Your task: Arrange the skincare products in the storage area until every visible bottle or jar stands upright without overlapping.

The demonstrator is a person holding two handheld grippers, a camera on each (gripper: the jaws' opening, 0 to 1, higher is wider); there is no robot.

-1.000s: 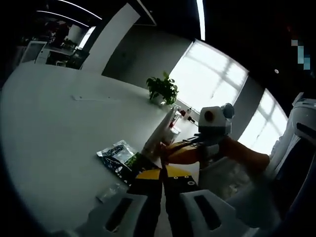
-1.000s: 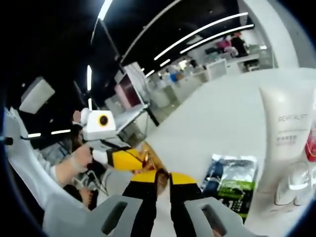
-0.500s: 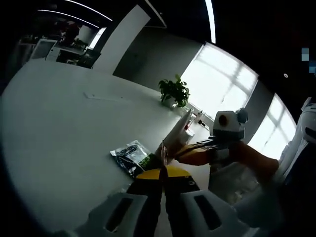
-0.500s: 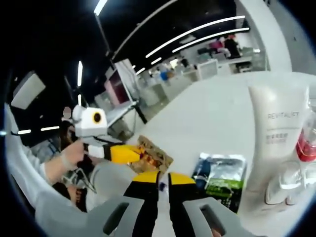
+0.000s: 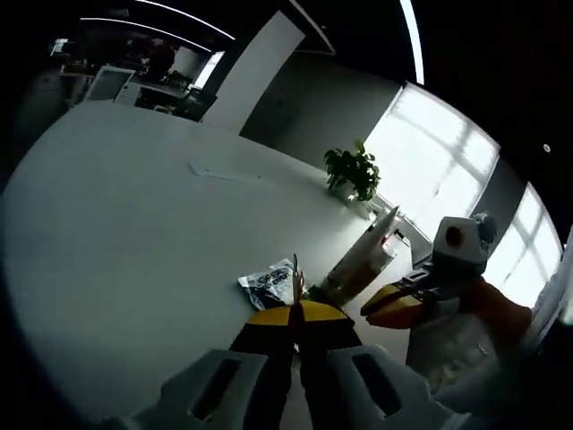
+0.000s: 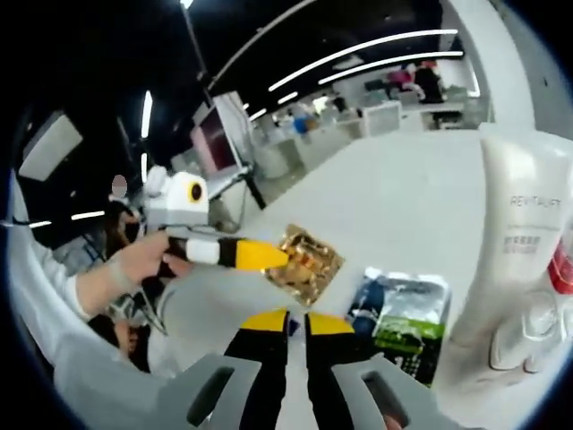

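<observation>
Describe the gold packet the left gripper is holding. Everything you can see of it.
The gold packet is a flat, shiny foil sachet, roughly square, gold with reddish-brown print and a crinkled surface. In the right gripper view it hangs above the white table, tilted, pinched at one edge by the yellow tips of the left gripper. It sits up-left of a dark blue-and-green sachet lying flat. In the left gripper view it shows edge-on as a thin sliver between the shut jaws.
</observation>
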